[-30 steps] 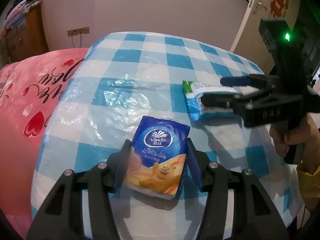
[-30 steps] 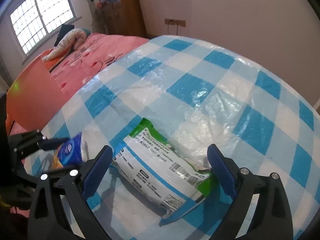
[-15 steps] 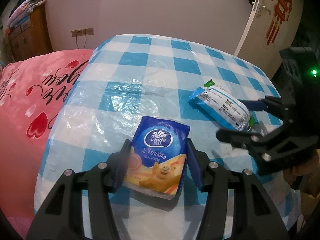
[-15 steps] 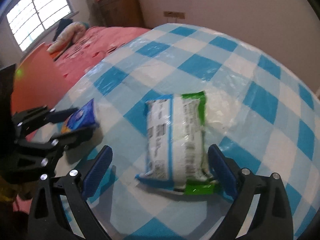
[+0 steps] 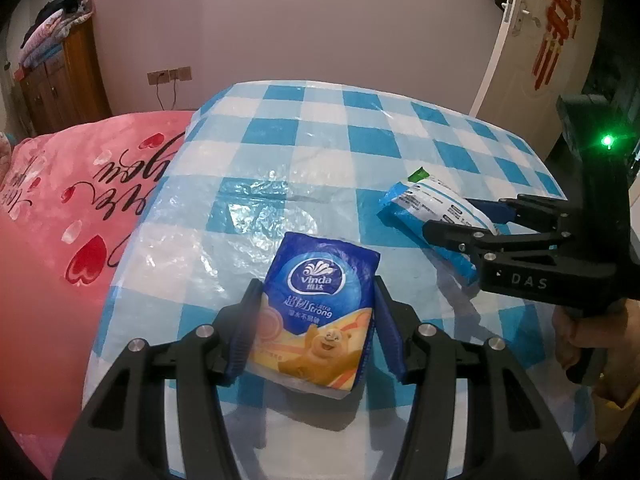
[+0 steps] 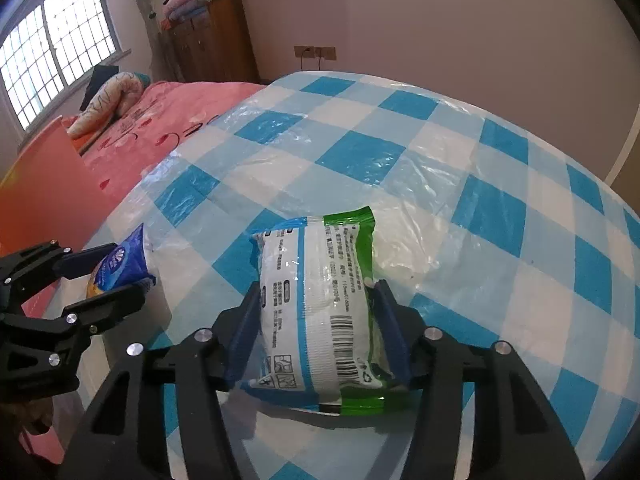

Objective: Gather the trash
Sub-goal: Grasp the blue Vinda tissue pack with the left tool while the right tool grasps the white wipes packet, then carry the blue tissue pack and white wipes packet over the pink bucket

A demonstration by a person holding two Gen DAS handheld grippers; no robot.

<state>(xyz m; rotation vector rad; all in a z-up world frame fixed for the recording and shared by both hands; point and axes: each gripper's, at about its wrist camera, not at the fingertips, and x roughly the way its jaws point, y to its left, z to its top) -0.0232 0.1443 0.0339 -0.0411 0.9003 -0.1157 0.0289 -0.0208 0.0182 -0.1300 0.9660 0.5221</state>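
Blue pads on the left gripper [image 5: 316,322] sit against both sides of the tissue pack [image 5: 320,312], clamped on it near its lower half. Right gripper [image 6: 316,330] is likewise closed on the green-and-white wipes pack [image 6: 320,312], pads pressing its long edges. Both packs rest on or barely off the checked plastic tablecloth [image 6: 500,208]; can't tell which.

Doing the lift well, my read:
- Both packs are soft, so squeeze enough to dent, not crush; a slack grip lets them slide out.
- Each grip is at the near end, so the far end may droop. Raise straight up and slowly.
- Cloth is slick, wrinkled film; check it doesn't cling and ride up with a pack.
- Grippers are near each other, left one showing just beside the wipes pack in the right view. Separate them as they rise.

Count: 2 packs of trash, 1 tissue, 1 wipes. 2 grippers, one pack each. No bin visible in either view.
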